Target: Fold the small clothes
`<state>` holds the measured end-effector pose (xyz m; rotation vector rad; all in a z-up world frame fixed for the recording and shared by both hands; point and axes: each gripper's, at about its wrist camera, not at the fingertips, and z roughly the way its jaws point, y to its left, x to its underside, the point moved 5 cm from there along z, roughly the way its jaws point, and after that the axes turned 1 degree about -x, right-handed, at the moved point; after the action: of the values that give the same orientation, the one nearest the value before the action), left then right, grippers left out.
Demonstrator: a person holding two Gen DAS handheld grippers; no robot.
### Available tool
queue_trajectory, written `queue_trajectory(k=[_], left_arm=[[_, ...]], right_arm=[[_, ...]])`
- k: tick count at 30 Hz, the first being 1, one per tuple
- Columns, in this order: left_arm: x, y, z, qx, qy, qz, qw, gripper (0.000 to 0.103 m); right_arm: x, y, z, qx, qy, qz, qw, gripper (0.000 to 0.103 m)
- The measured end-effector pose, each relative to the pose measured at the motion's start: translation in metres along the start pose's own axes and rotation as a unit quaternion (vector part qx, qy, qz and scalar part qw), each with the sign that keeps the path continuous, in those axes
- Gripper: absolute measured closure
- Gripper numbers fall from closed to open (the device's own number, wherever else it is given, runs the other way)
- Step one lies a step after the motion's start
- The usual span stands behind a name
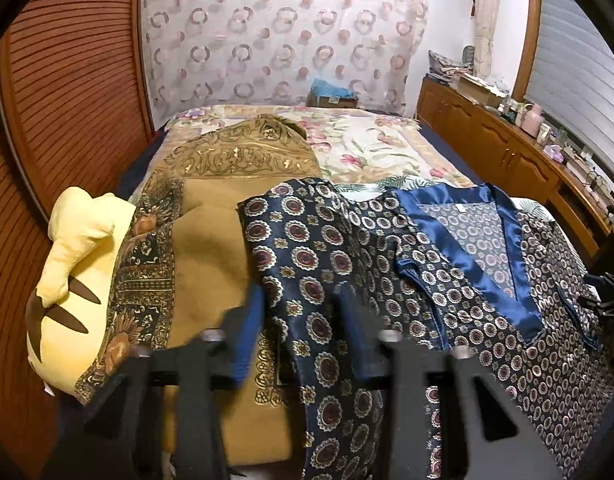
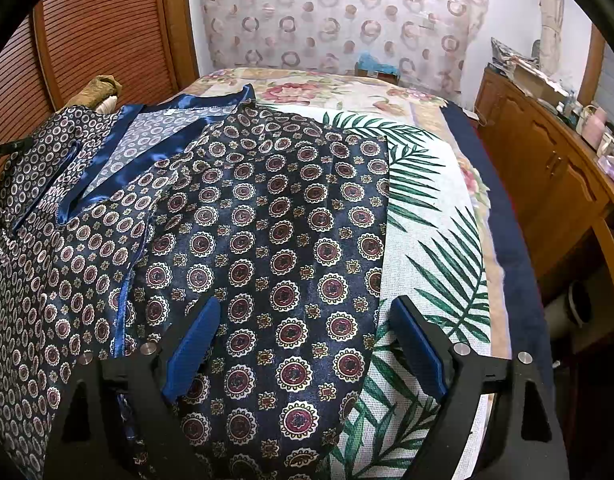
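A navy satin top (image 1: 483, 280) with medallion print and a blue V-neck trim lies spread flat on the bed. Its left sleeve (image 1: 307, 264) runs between the fingers of my left gripper (image 1: 303, 312), which is open just above it. In the right wrist view the same top (image 2: 107, 216) lies at left, and its right sleeve (image 2: 283, 240) stretches toward the camera. My right gripper (image 2: 307, 320) is open wide over the sleeve's lower edge, its blue pads (image 2: 193, 344) on either side and apart from the cloth.
A mustard patterned blanket (image 1: 211, 264) and a yellow plush pillow (image 1: 67, 280) lie left of the top. A leaf-print and floral bedspread (image 2: 427, 240) covers the bed. A wooden cabinet (image 2: 547, 184) with clutter runs along the right. A slatted wooden door (image 1: 67, 100) is at left.
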<state>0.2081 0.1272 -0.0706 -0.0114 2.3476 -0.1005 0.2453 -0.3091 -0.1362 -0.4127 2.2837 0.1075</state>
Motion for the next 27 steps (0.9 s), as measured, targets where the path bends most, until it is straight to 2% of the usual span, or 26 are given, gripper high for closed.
queue_trajectory(k=[1,2,3,13,19,22,23,24,25,27], left_arm=[[0.000,-0.001,-0.002,0.002,-0.003,0.001,1.0000,0.085],[0.000,-0.004,-0.004,0.007,-0.007,0.003,0.9999,0.094],[0.001,-0.007,-0.007,0.013,-0.009,0.007,0.9998,0.096],[0.009,-0.048,-0.016,0.008,-0.018,0.071,0.9973,0.098],[0.012,-0.056,-0.017,0.014,-0.021,0.074,0.9970,0.098],[0.013,-0.058,-0.019,0.017,-0.021,0.075,0.9968,0.098],[0.014,-0.059,-0.020,0.018,-0.022,0.075,0.9968,0.098],[0.015,-0.060,-0.023,0.022,-0.024,0.075,0.9967,0.098],[0.015,-0.061,-0.025,0.024,-0.026,0.074,0.9966,0.099],[0.018,-0.064,-0.034,0.029,-0.036,0.074,0.9962,0.099]], right_arm=[[0.000,0.000,0.000,0.000,0.000,0.000,1.000,0.015],[0.000,0.000,0.000,0.000,0.000,0.000,1.000,0.015],[0.000,0.000,0.000,0.000,0.000,0.000,1.000,0.015],[-0.019,-0.030,0.004,0.011,0.002,0.044,0.999,0.015],[-0.040,-0.052,0.022,0.012,0.014,0.063,0.998,0.026],[-0.049,-0.051,0.031,0.015,0.015,0.053,0.998,0.036],[-0.051,-0.048,0.033,0.016,0.013,0.046,0.999,0.043],[-0.053,-0.043,0.033,0.012,0.011,0.040,0.999,0.056],[-0.054,-0.037,0.034,0.003,0.010,0.034,0.999,0.063],[-0.053,-0.026,0.034,-0.005,0.011,0.016,1.000,0.085]])
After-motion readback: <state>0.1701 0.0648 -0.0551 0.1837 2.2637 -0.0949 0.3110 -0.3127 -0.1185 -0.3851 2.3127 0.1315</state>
